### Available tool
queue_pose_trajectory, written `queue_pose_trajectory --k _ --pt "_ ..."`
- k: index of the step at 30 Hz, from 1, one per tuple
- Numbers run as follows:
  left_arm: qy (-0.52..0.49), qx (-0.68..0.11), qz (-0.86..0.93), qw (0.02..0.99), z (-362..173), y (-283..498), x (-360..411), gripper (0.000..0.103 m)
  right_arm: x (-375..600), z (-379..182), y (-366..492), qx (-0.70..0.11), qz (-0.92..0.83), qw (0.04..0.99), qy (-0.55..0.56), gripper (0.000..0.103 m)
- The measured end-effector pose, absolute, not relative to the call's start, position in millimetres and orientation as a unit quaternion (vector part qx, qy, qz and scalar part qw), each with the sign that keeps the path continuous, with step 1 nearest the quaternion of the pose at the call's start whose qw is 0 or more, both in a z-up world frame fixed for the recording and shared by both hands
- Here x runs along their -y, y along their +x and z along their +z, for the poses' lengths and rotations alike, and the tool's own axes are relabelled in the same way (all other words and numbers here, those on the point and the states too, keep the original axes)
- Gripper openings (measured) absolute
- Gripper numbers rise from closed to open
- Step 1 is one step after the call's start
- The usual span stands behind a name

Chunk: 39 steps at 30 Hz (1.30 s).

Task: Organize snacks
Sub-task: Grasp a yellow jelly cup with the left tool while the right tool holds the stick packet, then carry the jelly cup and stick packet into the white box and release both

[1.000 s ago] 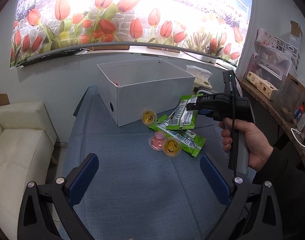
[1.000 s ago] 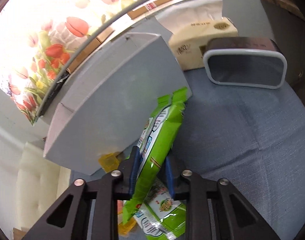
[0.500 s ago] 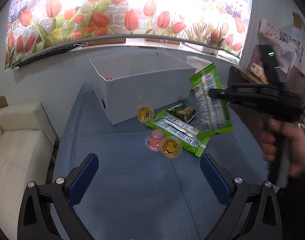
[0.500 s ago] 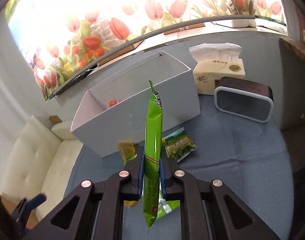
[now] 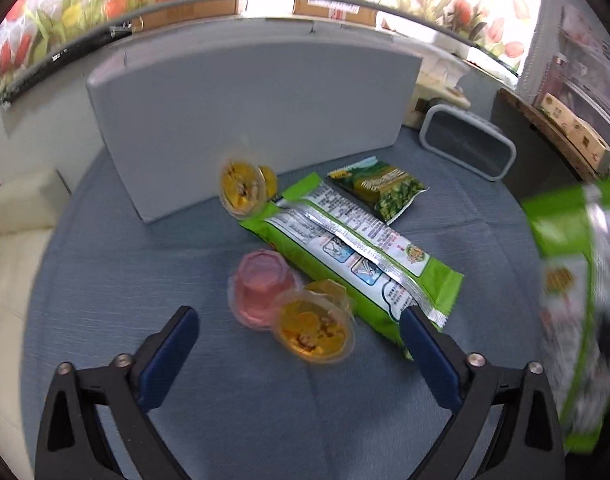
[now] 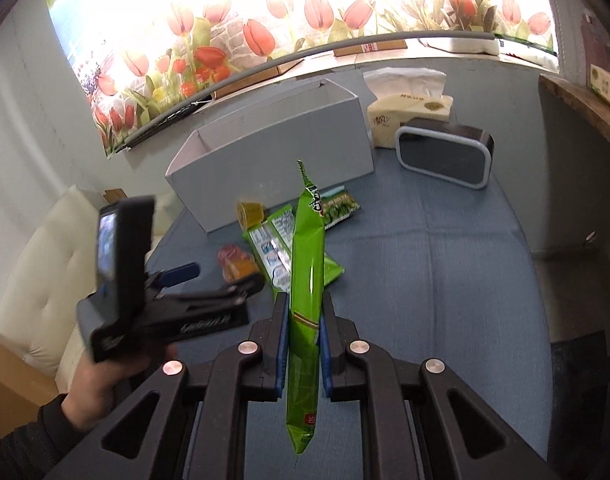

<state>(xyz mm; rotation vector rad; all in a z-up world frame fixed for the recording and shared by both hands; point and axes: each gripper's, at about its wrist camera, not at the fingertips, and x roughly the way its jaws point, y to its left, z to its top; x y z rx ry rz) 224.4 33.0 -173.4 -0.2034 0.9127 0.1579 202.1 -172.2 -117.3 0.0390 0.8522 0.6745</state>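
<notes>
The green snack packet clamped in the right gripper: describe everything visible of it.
The green snack packet is a long, glossy foil-like pouch, bright green with a crimped, serrated top seal and a red-brown band near its lower part. It stands edge-on and nearly upright, lifted clear of the blue tablecloth. The right gripper is shut on its lower half, blue pads pressing both faces; its bottom end hangs free below. Nothing else touches it.

White box (image 5: 245, 120): open-topped, upright at the far side of the blue cloth. Yellow cup (image 5: 241, 190): tilted on its side just in front of the box. Long green pack (image 5: 345, 252): flat, printed back up, running diagonally away from the box. Small dark-green pack (image 5: 379, 190): flat, near the box's right end. Pink cup (image 5: 263, 286) and orange cup (image 5: 313, 330): touching, farther from the box. Second long green pack (image 6: 305, 280): held edge-on, off the cloth.
</notes>
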Motion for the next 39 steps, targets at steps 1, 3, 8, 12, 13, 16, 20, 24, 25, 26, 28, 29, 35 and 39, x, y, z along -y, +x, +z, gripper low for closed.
queue_pose_trajectory --k 1,3,8,12,13,16,20,24,25,26,28,29,35,39 --pt "-0.1 -0.441 0.08 0.888 -175.7 226.5 -33.6 0.086 175.1 -119.2 200.4 -0.408 0.322 0.854 0.022 0.014" --pt "-0.102 -0.446 0.091 0.884 -180.3 229.5 -33.4 0.069 178.3 -120.9 197.4 -0.411 0.327 0.85 0.03 0.013" --pt "-0.109 -0.44 0.084 0.887 -181.4 231.0 -36.8 0.06 181.4 -121.3 191.6 -0.405 0.338 0.849 0.031 0.013" --pt "-0.122 -0.434 0.074 0.89 -174.7 221.9 -41.4 0.048 183.5 -120.9 190.0 -0.404 0.343 0.847 0.037 0.013" --pt "-0.12 -0.433 0.068 0.891 -174.2 219.2 -40.8 0.048 182.9 -120.6 189.2 -0.403 0.342 0.848 0.034 0.013" --pt "-0.125 -0.434 0.059 0.89 -173.6 209.7 -42.3 0.048 182.6 -121.3 190.7 -0.402 0.347 0.846 0.037 0.013" --pt "-0.137 -0.422 0.043 0.895 -166.3 189.5 -43.8 0.048 180.5 -123.1 189.6 -0.402 0.351 0.845 0.037 0.014" --pt "-0.135 -0.411 0.03 0.901 -153.5 171.0 -45.5 0.048 172.4 -124.5 186.4 -0.401 0.359 0.842 0.026 0.014" --pt "-0.139 -0.408 0.027 0.902 -150.0 167.3 -46.6 0.048 170.2 -125.0 185.9 -0.401 0.361 0.842 0.025 0.014" --pt "-0.141 -0.404 0.024 0.904 -146.2 164.1 -47.5 0.048 167.5 -125.6 185.6 -0.402 0.362 0.841 0.024 0.014" --pt "-0.139 -0.397 0.021 0.907 -137.6 158.2 -47.6 0.048 162.2 -126.7 186.0 -0.404 0.365 0.839 0.021 0.014" --pt "-0.136 -0.394 0.018 0.909 -132.2 155.6 -47.6 0.048 159.2 -126.5 186.9 -0.404 0.368 0.837 0.02 0.014" --pt "-0.119 -0.365 0.016 0.923 -88.1 151.8 -55.2 0.048 137.8 -110.8 203.7 -0.39 0.381 0.838 0.008 0.014" --pt "-0.11 -0.339 0.025 0.934 -58.1 164.6 -66.6 0.048 119.6 -89.8 227.4 -0.369 0.388 0.844 0.004 0.014"
